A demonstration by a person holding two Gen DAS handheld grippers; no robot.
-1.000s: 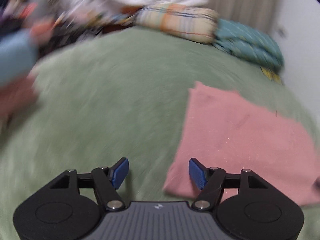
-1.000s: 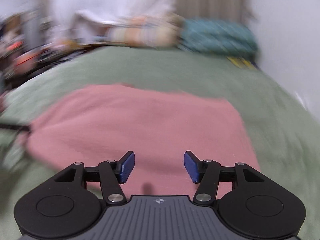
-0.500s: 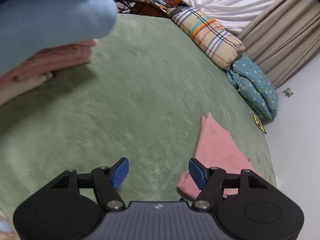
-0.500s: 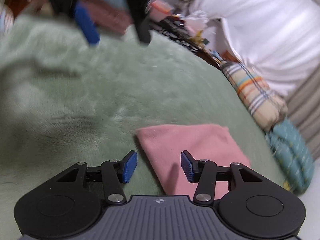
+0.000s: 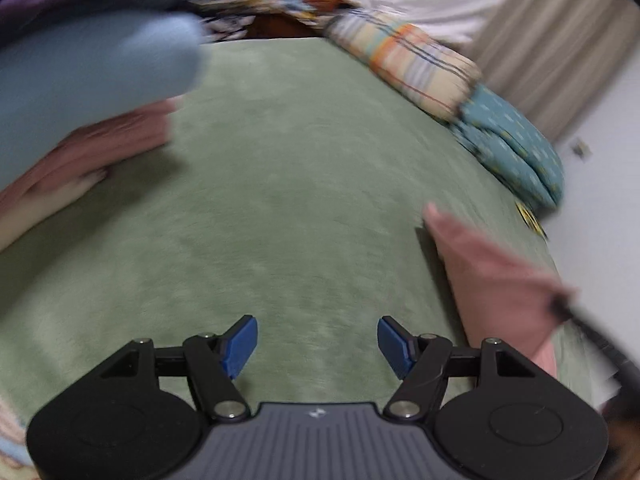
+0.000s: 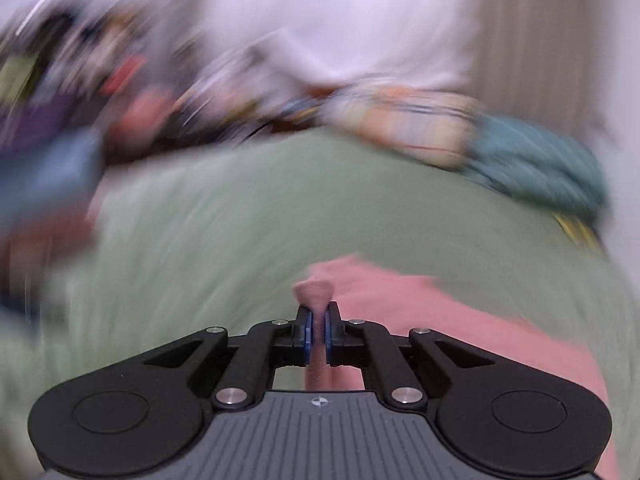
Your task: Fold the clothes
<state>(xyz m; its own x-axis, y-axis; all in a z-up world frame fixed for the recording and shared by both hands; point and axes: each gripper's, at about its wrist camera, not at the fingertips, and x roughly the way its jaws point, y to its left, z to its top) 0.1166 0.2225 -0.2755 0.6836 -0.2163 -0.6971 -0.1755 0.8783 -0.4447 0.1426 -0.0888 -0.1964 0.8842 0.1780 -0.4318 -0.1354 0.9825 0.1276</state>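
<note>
A pink cloth (image 6: 460, 320) lies on the green blanket (image 6: 240, 220). My right gripper (image 6: 316, 330) is shut on a corner of it, and a tuft of pink fabric sticks up between the blue pads (image 6: 307, 334). In the left wrist view the same pink cloth (image 5: 492, 276) rises at the right, and a dark blurred piece of the other gripper (image 5: 592, 332) reaches its edge. My left gripper (image 5: 316, 340) is open over the bare green blanket (image 5: 300, 200), nothing between its fingers.
A person's light blue trouser leg (image 5: 80, 80) and a pink folded pile (image 5: 100, 152) sit at the left. A striped pillow (image 5: 408, 60) and a teal dotted quilt (image 5: 516, 148) line the far edge. Curtains and a white wall stand behind.
My right gripper has shut on the pink cloth's corner and lifted it. The left gripper has risen and swung its view; its jaws stay the same width.
</note>
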